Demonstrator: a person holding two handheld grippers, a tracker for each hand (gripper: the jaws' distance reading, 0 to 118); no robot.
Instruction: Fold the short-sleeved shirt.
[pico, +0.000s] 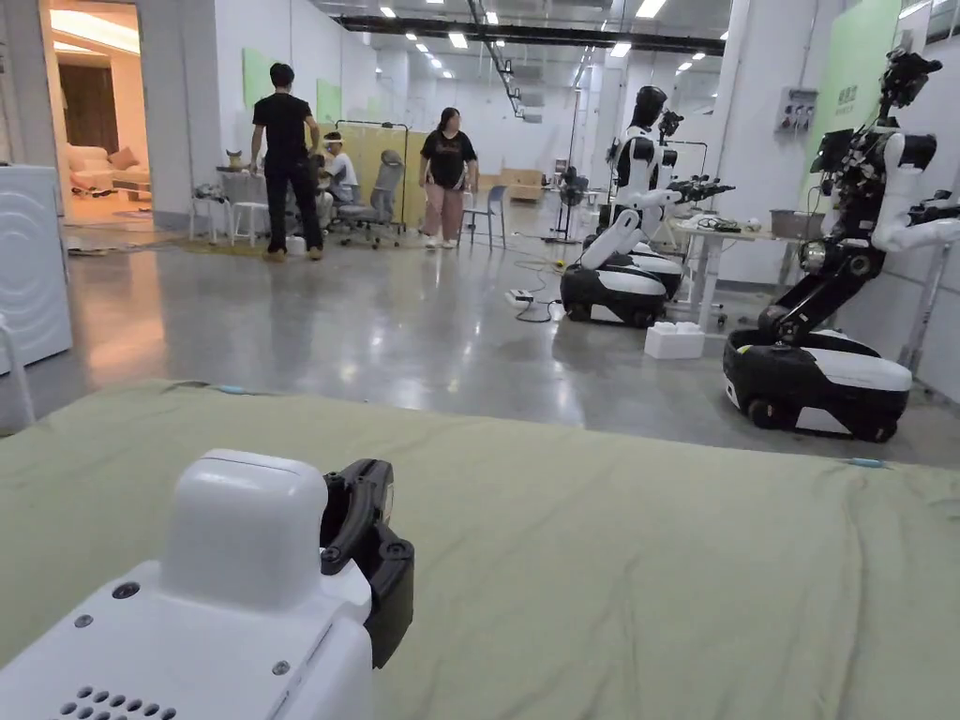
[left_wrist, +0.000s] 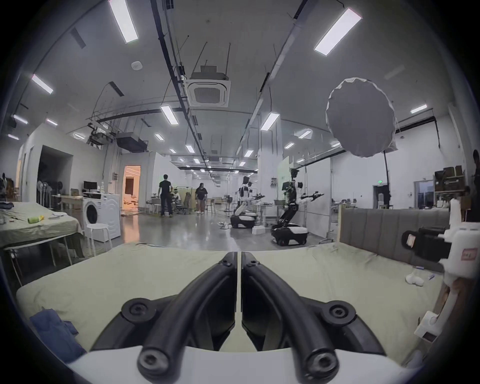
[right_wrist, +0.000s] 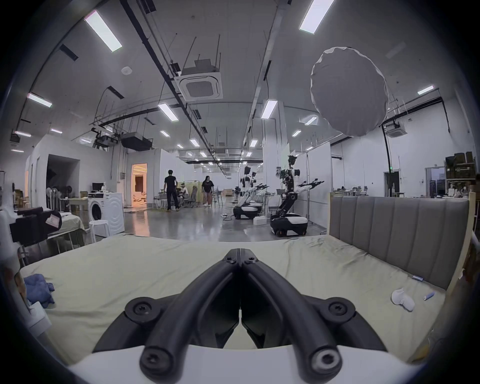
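Hovering empty over the bed (right_wrist: 161, 262), both grippers' fingers pressed together — left gripper (left_wrist: 239, 256), right gripper (right_wrist: 240, 253) — folding unstarted, crumpled blue shirt (right_wrist: 39, 289) at nine o'clock.

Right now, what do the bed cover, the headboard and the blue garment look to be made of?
Bed cover: thin woven cloth, matte pale green, judging by its fine wrinkles. Headboard: padded upholstery in vertical channels, grey, smooth with a slight sheen; fabric or faux leather, unclear. Blue garment: soft cloth, matte, lying crumpled in loose folds; weave too small to tell.
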